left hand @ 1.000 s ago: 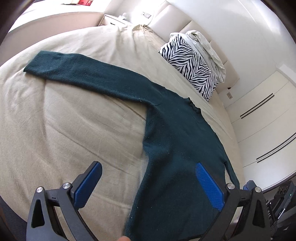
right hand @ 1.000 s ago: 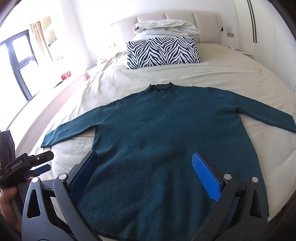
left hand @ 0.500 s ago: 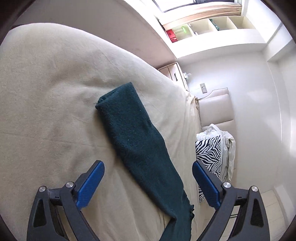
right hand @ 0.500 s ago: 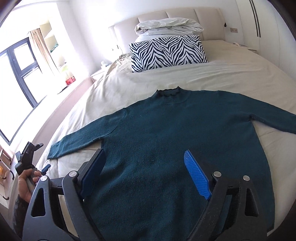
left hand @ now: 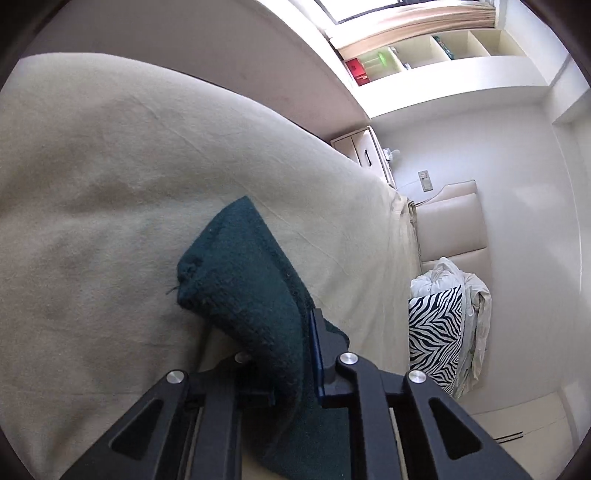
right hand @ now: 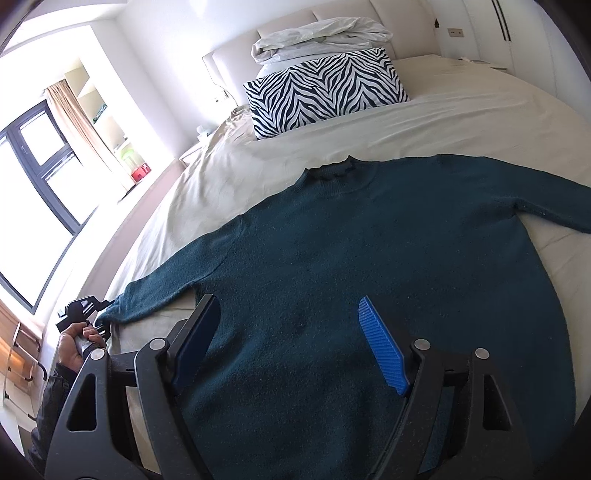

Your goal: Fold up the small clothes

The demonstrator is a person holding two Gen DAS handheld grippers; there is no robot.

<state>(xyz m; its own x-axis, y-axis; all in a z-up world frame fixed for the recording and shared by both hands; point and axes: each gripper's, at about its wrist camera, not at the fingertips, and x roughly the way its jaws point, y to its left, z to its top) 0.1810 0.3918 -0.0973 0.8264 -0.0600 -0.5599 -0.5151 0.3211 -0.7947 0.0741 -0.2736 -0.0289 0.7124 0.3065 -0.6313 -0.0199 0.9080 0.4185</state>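
A dark teal sweater [right hand: 369, 258] lies flat, front up, on the beige bed [right hand: 461, 110], collar toward the headboard, both sleeves spread out. My left gripper [left hand: 284, 343] is shut on the cuff end of the sweater's left sleeve [left hand: 236, 266], which sticks out past the fingers and is lifted slightly off the sheet. In the right wrist view the left gripper [right hand: 86, 314] shows at the sleeve cuff near the bed's left edge. My right gripper [right hand: 288, 343] is open and empty, hovering over the lower body of the sweater.
A zebra-striped pillow [right hand: 325, 92] and a crumpled white duvet [right hand: 317, 38] lie against the padded headboard. A nightstand [left hand: 365, 151] stands by the bed's left side, below window shelves [left hand: 424, 48]. Wardrobe doors [right hand: 498, 22] are on the right.
My left gripper moved out along the left sleeve to its cuff and closed on it. My right gripper stayed open over the sweater's body, tilting slightly.
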